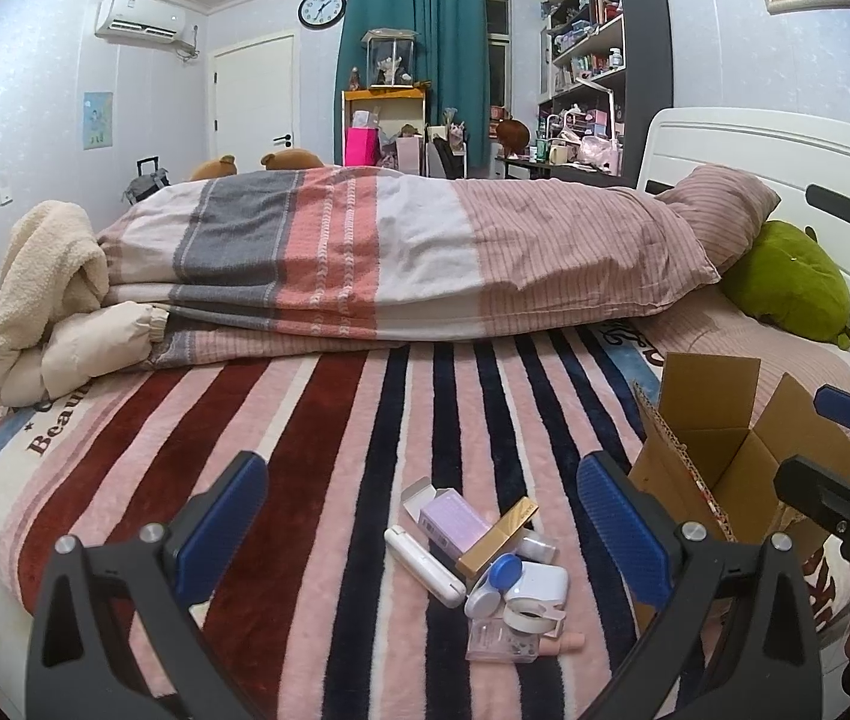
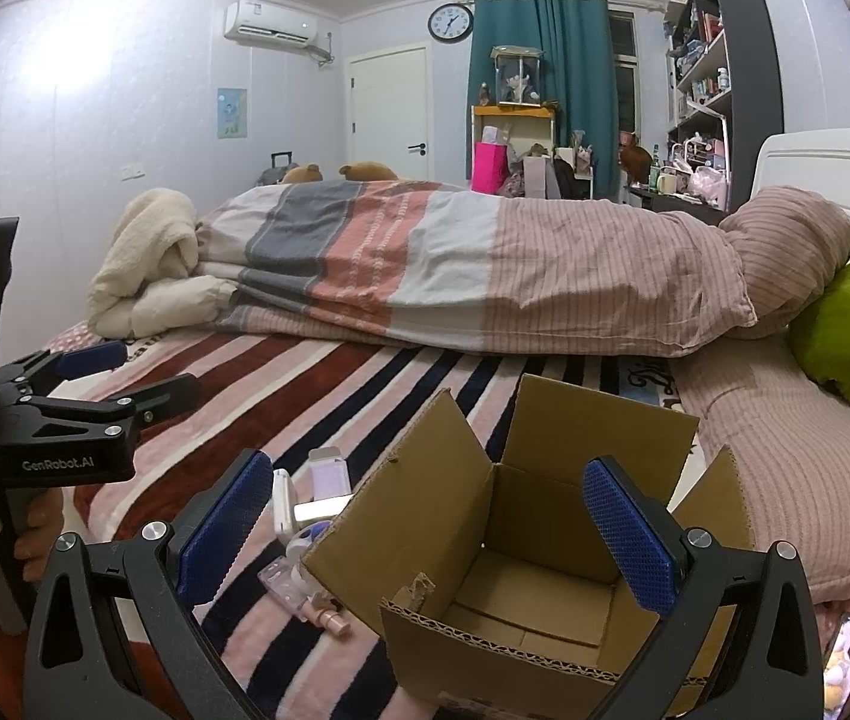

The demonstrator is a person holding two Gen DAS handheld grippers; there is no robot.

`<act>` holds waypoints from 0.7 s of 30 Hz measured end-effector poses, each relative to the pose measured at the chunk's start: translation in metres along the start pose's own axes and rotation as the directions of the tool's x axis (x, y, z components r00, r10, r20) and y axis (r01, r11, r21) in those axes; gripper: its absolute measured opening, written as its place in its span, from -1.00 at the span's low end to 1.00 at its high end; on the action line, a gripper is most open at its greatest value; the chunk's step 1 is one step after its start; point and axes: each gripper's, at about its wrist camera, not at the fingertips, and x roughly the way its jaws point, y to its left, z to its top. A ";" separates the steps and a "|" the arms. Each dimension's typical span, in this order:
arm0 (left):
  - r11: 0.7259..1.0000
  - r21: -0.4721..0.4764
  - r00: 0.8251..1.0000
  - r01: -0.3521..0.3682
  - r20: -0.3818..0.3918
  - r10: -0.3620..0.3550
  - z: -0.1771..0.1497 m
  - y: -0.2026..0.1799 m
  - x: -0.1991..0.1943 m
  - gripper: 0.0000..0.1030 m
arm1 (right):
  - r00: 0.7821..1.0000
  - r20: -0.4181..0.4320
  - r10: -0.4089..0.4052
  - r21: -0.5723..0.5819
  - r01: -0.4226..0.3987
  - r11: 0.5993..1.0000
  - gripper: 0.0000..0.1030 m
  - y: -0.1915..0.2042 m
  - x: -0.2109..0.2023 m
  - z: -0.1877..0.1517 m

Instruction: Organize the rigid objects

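Observation:
A heap of small rigid items lies on the striped blanket: a lilac box [image 1: 451, 521], a gold box [image 1: 498, 535], a white oblong case [image 1: 423, 565], a blue-and-white contact lens case [image 1: 493, 583], a white device [image 1: 538, 591] and a clear pink case [image 1: 499, 639]. My left gripper [image 1: 422, 531] is open and empty, hovering just before the heap. An open, empty cardboard box [image 2: 532, 546] stands to the right of the heap. My right gripper [image 2: 427, 531] is open and empty, straddling the box's opening. The box hides part of the heap [image 2: 305, 540] in the right wrist view.
A folded striped duvet [image 1: 365, 252] lies across the bed behind the work area. A cream jacket [image 1: 47, 300] is at the left, a green plush [image 1: 790, 282] by the white headboard [image 1: 784, 150] at the right. A phone [image 2: 844, 654] lies right of the box.

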 end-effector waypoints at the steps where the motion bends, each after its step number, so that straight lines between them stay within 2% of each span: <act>1: 1.000 -0.001 1.000 -0.001 0.000 0.001 0.000 0.001 -0.001 0.99 | 1.000 0.000 -0.003 -0.002 0.003 1.000 1.00 0.001 0.001 0.000; 21: 1.000 -0.004 1.000 -0.010 0.001 0.010 -0.003 0.004 0.000 0.99 | 1.000 -0.006 -0.002 -0.002 0.002 1.000 1.00 0.010 0.003 -0.003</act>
